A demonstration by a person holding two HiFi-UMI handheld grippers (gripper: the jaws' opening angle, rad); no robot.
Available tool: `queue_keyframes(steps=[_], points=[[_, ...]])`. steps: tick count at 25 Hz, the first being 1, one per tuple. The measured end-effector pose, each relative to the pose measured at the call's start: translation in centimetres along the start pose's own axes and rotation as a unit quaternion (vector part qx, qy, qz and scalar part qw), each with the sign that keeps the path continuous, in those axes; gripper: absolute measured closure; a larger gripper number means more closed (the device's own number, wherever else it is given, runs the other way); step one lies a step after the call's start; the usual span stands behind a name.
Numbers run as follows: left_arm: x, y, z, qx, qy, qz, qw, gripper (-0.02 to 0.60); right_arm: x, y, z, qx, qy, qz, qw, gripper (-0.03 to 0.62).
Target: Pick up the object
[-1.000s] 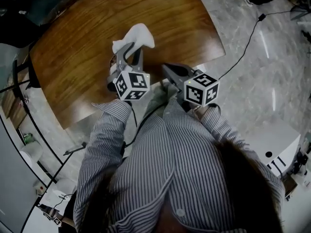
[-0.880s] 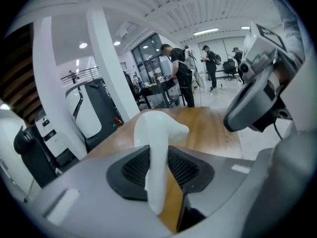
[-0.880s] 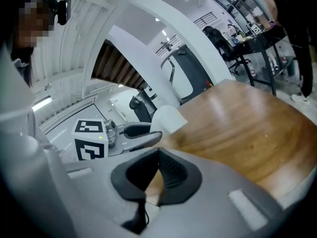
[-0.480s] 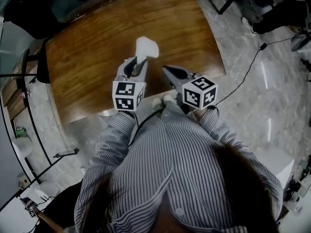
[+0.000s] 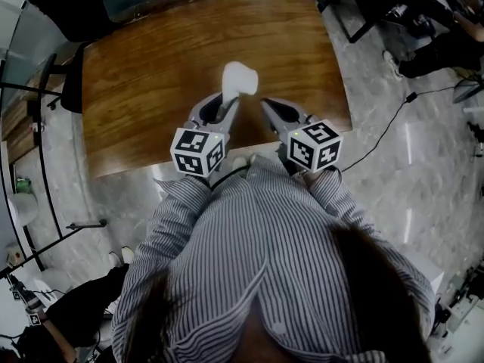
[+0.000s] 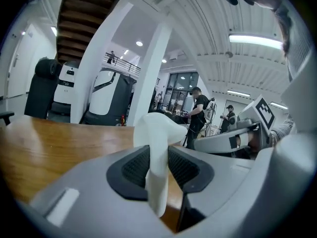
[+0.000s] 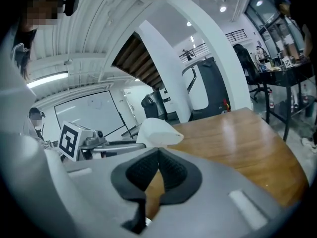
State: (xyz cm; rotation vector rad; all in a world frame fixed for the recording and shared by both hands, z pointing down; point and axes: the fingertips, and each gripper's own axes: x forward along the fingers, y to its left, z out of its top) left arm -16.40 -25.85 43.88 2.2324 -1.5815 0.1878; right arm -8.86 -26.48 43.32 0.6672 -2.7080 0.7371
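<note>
The left gripper [image 6: 158, 157] clamps a plain white object [image 6: 159, 128] between its fingers over the wooden desk [image 5: 136, 74]. The right gripper [image 7: 157, 157], fingers closed together on nothing, sits just right of it.

Open lab hall, white columns [image 6: 99, 63], strip lights [image 6: 255, 39], large white machines [image 6: 111, 93], cable [image 5: 376, 132] across marble floor [image 5: 423, 172]

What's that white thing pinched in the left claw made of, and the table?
The white object: seemingly smooth matte plastic, possibly foam; evenly white, rounded edges, no sheen. The table: glossy varnished wood or veneer; grain streaks and mirrored lights show.
</note>
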Motion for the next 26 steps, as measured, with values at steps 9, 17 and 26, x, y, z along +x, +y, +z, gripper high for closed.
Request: queue_keyframes(steps=[9, 17, 26], points=[[-0.8, -0.4, -0.2, -0.019, -0.01, -0.002, 0.9998, 0.459, -0.2, 0.9, -0.4, -0.023, 0.006, 0.0, 1.0, 0.594], [-1.0, -1.0, 0.0, -0.014, -0.01, -0.009, 0.9998, 0.459, -0.8, 1.3, -0.8, -0.035, 0.015, -0.009, 0.999, 0.594], [-0.7, -1.8, 0.0, -0.013, -0.01, -0.013, 0.9998, 0.459, -1.1, 1.7, -1.4, -0.053, 0.031, -0.005, 0.998, 0.594]])
